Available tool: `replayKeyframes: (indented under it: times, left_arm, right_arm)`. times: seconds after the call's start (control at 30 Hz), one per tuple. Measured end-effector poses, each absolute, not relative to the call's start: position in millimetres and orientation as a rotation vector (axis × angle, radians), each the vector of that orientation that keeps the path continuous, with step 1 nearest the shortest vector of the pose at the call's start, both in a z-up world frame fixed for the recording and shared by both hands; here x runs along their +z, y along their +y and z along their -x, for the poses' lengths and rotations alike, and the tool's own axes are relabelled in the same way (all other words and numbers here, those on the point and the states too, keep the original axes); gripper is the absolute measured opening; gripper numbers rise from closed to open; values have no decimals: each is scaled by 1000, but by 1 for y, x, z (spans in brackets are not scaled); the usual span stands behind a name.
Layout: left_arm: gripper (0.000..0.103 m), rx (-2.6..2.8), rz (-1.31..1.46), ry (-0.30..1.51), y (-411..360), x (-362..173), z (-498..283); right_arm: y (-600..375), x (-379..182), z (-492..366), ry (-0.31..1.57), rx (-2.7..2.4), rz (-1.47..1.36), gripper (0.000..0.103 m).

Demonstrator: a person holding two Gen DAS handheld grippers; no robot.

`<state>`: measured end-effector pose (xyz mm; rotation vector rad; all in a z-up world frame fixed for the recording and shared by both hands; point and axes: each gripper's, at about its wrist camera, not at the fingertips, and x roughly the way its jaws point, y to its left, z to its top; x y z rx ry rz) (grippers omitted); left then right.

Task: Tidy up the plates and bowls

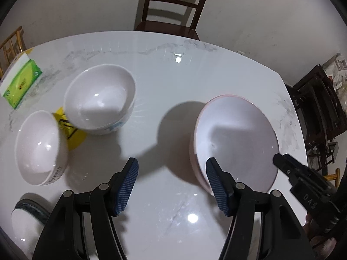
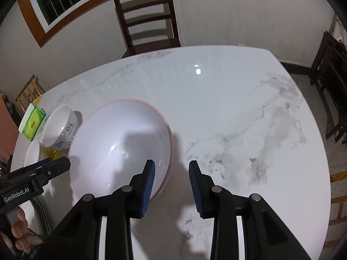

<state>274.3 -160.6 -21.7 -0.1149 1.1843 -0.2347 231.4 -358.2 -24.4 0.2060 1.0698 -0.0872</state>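
Observation:
A large pink-rimmed bowl (image 1: 236, 143) sits on the white marble table (image 1: 173, 75); it also shows in the right wrist view (image 2: 121, 143). My left gripper (image 1: 172, 173) is open and empty, its right finger at the bowl's near left rim. My right gripper (image 2: 171, 173) is open and empty, its left finger over the bowl's right rim. Two white bowls stand to the left: a far one (image 1: 99, 99) and a near one (image 1: 39, 147). The far white bowl (image 2: 59, 127) also shows in the right wrist view.
A green tissue box (image 1: 21, 84) lies at the far left edge. A yellow sheet (image 1: 71, 130) lies under the white bowls. A dark-rimmed plate (image 1: 28, 218) sits at the near left. A wooden chair (image 1: 171, 6) stands behind the table; dark chairs (image 2: 331, 82) stand to the right.

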Motion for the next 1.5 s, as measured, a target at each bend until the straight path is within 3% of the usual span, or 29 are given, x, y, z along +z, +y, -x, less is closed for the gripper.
replayKeyframes:
  times: [0.07, 0.27, 0.47, 0.53, 0.93, 1.5]
  left_arm:
    - [59, -238, 107, 1186, -167, -25, -279]
    - [38, -252, 90, 1216, -181, -41, -287]
    - [24, -291, 124, 1226, -183, -48, -288]
    - [13, -323, 127, 1230, -186, -47, -286]
    - [12, -329, 107, 1241, -176, -41, -262]
    - [12, -308, 109, 1255, -110, -21, -165]
  right_arm:
    - [-358, -32, -235, 1080, -97, -211, 33]
    - [-363, -46, -240, 1099, -88, -250, 31]
    - [-360, -47, -240, 1090, -65, -266, 16]
    - [-357, -47, -239, 1089, -69, -269, 15]
    - [-343, -44, -211, 1118, -79, -281, 13]
    - [-271, -20, -114, 1132, -10, -244, 13]
